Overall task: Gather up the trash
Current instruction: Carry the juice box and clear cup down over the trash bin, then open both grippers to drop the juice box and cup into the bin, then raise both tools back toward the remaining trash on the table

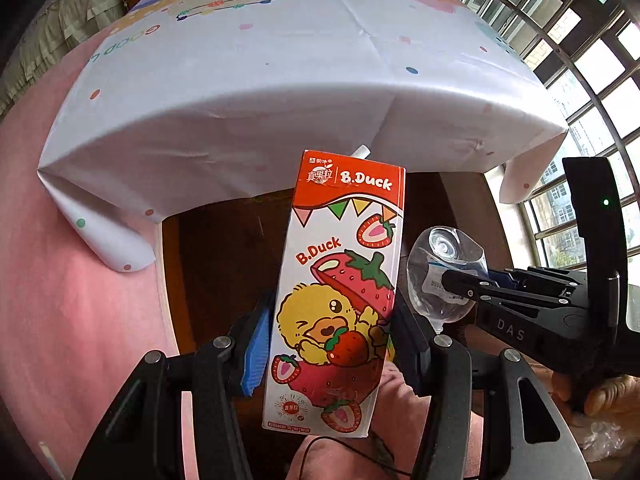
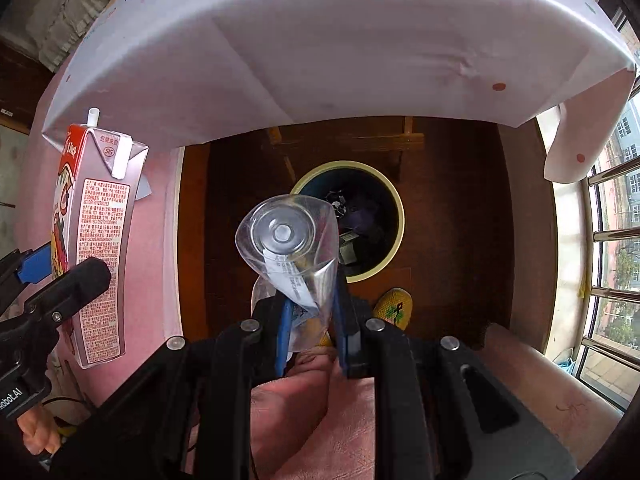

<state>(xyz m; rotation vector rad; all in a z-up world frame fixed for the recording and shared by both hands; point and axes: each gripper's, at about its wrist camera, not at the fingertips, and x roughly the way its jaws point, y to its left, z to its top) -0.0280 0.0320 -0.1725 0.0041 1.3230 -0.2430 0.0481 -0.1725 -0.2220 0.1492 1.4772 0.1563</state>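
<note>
The drink carton (image 1: 336, 296) is clamped upright between the blue-padded fingers of the left gripper (image 1: 328, 344), gripped across its lower half so that the folded top and its white straw (image 1: 362, 151) stand clear above the pads; held this way it is kept from tipping and can be let fall by simply opening the fingers. Just to that gripper's right, the right gripper (image 2: 310, 320) is closed on a crushed clear plastic bottle (image 2: 290, 240), pinched around its flattened, labelled body with the base pointing forward and away from the camera. Ahead of and below the right gripper, beyond the bottle, a round bin (image 2: 396, 196) with a pale rim stands on the dark floor under the worktop (image 1: 280, 60), with scraps already inside it (what they are cannot be made out). Both pieces of trash are carried off the cloth-covered worktop and held in the air, apparently so they can be brought over the bin's mouth; the bottle looks nearer to it than the carton, which is held well to the left.
</note>
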